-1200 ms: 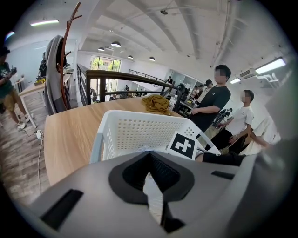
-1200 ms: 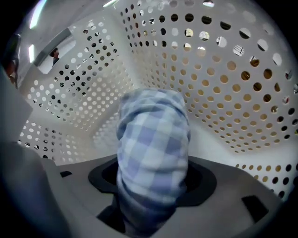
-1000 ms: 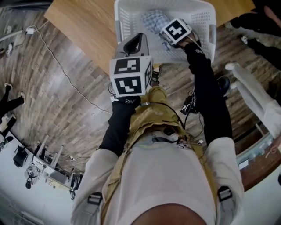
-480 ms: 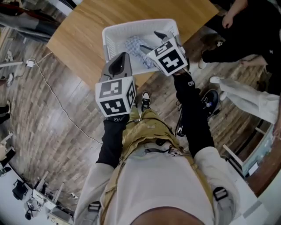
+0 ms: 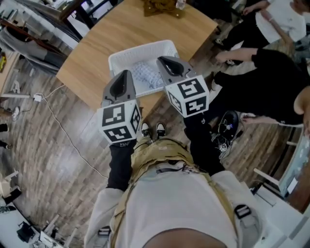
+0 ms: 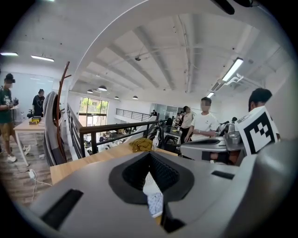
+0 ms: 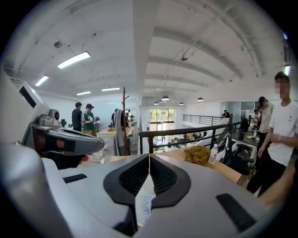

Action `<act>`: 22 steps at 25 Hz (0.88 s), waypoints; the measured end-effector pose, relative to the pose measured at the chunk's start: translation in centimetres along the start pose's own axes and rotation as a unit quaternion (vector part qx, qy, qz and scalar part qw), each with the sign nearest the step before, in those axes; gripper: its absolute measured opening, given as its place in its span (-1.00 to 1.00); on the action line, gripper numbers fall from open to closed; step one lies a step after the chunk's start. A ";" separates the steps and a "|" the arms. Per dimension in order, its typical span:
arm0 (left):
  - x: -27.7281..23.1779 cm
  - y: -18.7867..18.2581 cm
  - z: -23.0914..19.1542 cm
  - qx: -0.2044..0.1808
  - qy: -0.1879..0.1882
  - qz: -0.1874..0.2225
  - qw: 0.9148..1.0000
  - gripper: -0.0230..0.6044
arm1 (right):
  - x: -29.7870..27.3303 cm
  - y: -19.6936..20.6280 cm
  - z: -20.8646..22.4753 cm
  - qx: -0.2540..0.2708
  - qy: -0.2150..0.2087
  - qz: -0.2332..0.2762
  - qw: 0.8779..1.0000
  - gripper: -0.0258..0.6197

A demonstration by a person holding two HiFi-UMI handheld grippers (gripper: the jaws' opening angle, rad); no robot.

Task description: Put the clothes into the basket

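Observation:
A white plastic basket (image 5: 140, 48) stands on the wooden table (image 5: 106, 43). In it lies a blue-and-white checked cloth (image 5: 147, 75). Both grippers hover side by side above the basket's near edge, pointing away from me. My left gripper (image 5: 123, 73) (image 6: 150, 154) is shut with nothing in it. My right gripper (image 5: 162, 59) (image 7: 149, 156) has just been closing and is shut, with nothing between its jaws. Far below, the basket's mesh (image 6: 150, 183) and the cloth (image 7: 145, 204) show through the slits behind the tips.
A yellow-brown bundle (image 5: 162, 6) (image 7: 199, 155) and a water bottle (image 7: 213, 153) sit at the table's far end. People sit and stand to the right (image 5: 271, 63). A cable (image 5: 63, 131) runs over the wood floor on the left. A railing (image 6: 107, 128) stands beyond the table.
Both grippers have risen well above the basket. The right one was low in the basket over the checked cloth and has come up shut and empty. The cloth stays in the basket.

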State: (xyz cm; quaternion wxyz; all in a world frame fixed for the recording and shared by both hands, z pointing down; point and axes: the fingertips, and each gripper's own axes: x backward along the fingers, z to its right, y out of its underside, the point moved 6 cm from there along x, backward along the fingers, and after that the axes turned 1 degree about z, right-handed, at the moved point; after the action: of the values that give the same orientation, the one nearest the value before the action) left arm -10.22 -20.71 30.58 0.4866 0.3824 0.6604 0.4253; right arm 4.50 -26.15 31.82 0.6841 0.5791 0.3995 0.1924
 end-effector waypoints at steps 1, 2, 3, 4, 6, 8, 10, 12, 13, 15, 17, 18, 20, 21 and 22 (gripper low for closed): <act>0.1 -0.5 0.2 -0.006 0.000 0.008 1.000 -0.92 | 0.6 -0.6 0.2 -0.008 0.002 0.016 1.000 -0.84; 0.3 -1.1 0.3 -0.010 0.000 0.016 1.000 -0.92 | 1.0 -1.2 0.3 -0.014 0.003 0.032 0.999 -0.85; 0.5 -1.6 0.4 -0.013 -0.001 0.025 1.000 -0.92 | 1.5 -1.7 0.4 -0.018 0.005 0.046 0.999 -0.85; 0.7 -2.1 0.4 -0.016 -0.002 0.034 0.999 -0.92 | 1.9 -2.2 0.4 -0.021 0.006 0.059 0.998 -0.85; 1.1 -2.8 0.5 -0.020 -0.003 0.051 0.998 -0.92 | 2.6 -3.0 0.1 -0.020 0.010 0.077 0.997 -0.85; 1.6 -3.3 0.6 -0.025 0.000 0.064 0.998 -0.92 | 3.2 -3.7 -0.2 -0.016 0.014 0.092 0.995 -0.85; 1.9 -4.0 0.8 -0.035 0.004 0.076 0.996 -0.92 | 3.6 -4.4 -0.4 -0.015 0.018 0.108 0.994 -0.85; 2.2 -4.6 1.0 -0.043 0.005 0.089 0.995 -0.92 | 3.8 -5.1 -0.5 -0.019 0.022 0.123 0.992 -0.85; 2.3 -4.9 1.0 -0.045 0.005 0.095 0.994 -0.92 | 3.9 -5.3 -0.5 -0.022 0.024 0.129 0.991 -0.85; 2.4 -5.1 1.1 -0.048 0.004 0.105 0.993 -0.92 | 4.0 -5.6 -0.5 -0.024 0.027 0.138 0.990 -0.85; 2.2 -5.2 1.1 -0.048 0.002 0.111 0.993 -0.92 | 4.1 -5.8 -0.4 -0.025 0.027 0.147 0.988 -0.85; 2.1 -5.3 1.1 -0.048 0.003 0.112 0.993 -0.92 | 4.1 -6.0 -0.4 -0.024 0.027 0.152 0.988 -0.85; 2.0 -5.5 1.1 -0.048 0.005 0.115 0.992 -0.92 | 4.1 -6.3 -0.4 -0.022 0.025 0.161 0.986 -0.85; 2.0 -5.7 1.1 -0.049 0.007 0.116 0.992 -0.92 | 4.0 -6.5 -0.4 -0.021 0.024 0.164 0.986 -0.85; 2.0 -5.8 1.2 -0.049 0.008 0.118 0.992 -0.92 | 4.0 -6.6 -0.5 -0.020 0.023 0.166 0.986 -0.85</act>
State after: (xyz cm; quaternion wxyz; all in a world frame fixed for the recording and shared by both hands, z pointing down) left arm -10.09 -20.68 24.33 0.4460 0.4293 0.5931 0.5149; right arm 5.24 -24.67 24.27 0.6452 0.6188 0.3091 0.3245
